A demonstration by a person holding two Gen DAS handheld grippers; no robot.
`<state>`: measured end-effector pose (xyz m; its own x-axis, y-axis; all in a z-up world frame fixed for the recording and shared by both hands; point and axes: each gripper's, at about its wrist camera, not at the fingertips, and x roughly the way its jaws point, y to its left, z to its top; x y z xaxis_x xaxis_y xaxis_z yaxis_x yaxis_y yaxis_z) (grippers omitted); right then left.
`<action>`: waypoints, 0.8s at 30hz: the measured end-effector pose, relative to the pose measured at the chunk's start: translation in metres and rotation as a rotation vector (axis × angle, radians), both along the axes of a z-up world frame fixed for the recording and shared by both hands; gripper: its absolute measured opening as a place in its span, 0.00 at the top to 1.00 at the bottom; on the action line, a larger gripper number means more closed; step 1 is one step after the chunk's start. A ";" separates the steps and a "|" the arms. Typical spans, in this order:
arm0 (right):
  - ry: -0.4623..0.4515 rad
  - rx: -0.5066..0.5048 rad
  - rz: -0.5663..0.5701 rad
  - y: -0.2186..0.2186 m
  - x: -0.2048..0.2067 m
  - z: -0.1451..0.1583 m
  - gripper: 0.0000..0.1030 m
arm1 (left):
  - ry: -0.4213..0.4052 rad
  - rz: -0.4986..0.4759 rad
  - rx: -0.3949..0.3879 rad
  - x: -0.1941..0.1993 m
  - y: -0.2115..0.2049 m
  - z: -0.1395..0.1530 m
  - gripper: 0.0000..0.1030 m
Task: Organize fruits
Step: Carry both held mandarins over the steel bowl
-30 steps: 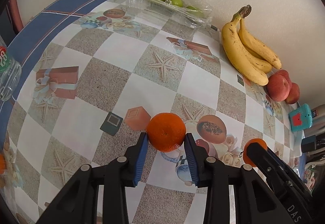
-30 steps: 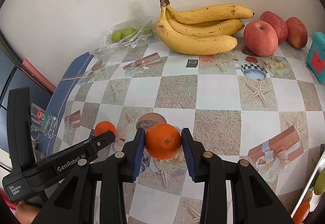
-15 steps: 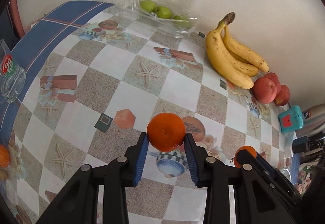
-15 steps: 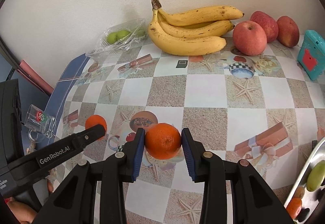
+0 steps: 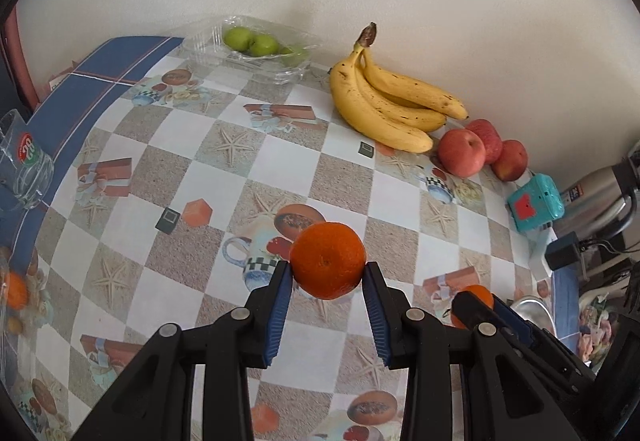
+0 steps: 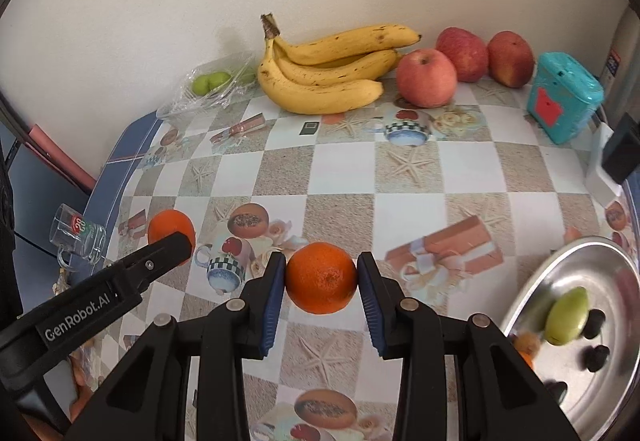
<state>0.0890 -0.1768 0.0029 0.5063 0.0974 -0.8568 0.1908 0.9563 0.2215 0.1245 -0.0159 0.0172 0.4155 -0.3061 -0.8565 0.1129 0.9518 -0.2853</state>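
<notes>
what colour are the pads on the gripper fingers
Blue, ribbed pads on black fingers, clearest in the right wrist view, where they press an orange.

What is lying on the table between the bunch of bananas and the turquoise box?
Three red apples lie between the bananas and the turquoise box, along the wall. The right wrist view shows it best.

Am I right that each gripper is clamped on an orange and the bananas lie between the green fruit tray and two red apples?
Not quite: there are three red apples, clearest in the right wrist view. The rest holds: left gripper and right gripper each clamp an orange, bananas beside the green fruit tray.
</notes>
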 end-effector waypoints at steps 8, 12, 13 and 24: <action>-0.023 0.023 -0.068 -0.024 -0.034 0.023 0.63 | -0.018 -0.026 0.023 -0.034 -0.009 0.008 0.62; -0.028 0.019 -0.076 -0.026 -0.052 0.029 0.63 | -0.028 -0.052 0.020 -0.051 -0.016 0.012 0.62; -0.027 0.017 -0.077 -0.026 -0.056 0.030 0.63 | -0.031 -0.056 0.021 -0.055 -0.018 0.013 0.62; -0.028 -0.027 -0.077 -0.023 -0.094 0.034 0.63 | -0.022 -0.077 0.015 -0.089 -0.023 0.010 0.62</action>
